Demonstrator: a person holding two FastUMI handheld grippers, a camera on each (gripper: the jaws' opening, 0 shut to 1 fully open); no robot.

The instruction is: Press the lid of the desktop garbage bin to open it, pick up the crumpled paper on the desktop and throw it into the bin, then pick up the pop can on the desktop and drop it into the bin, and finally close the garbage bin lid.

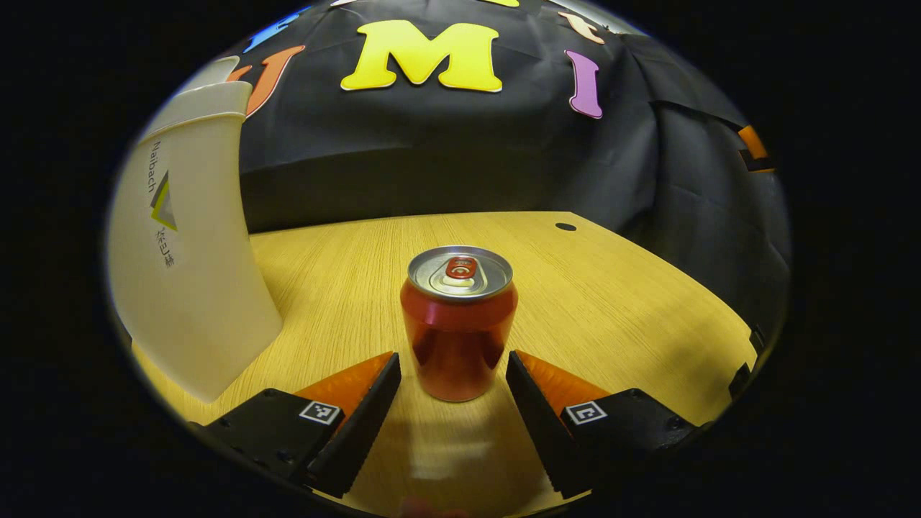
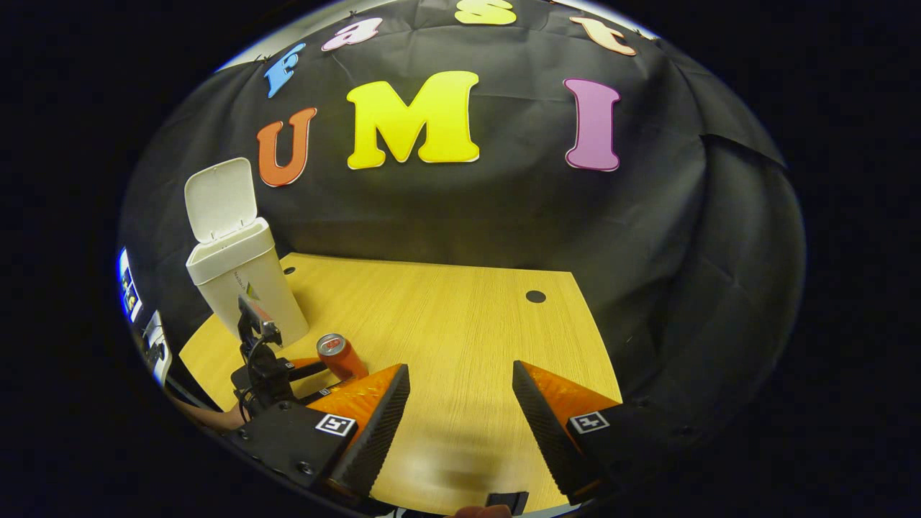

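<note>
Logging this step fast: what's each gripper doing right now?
Left gripper: open, fingers either side of the pop can, not pressing it.
Right gripper: open, holding nothing.

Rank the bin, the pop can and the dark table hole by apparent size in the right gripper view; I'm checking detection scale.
1. Bin, lid raised: largest.
2. Pop can: clearly smaller, though it stands somewhat nearer the camera.
3. Table hole: smallest.
</note>
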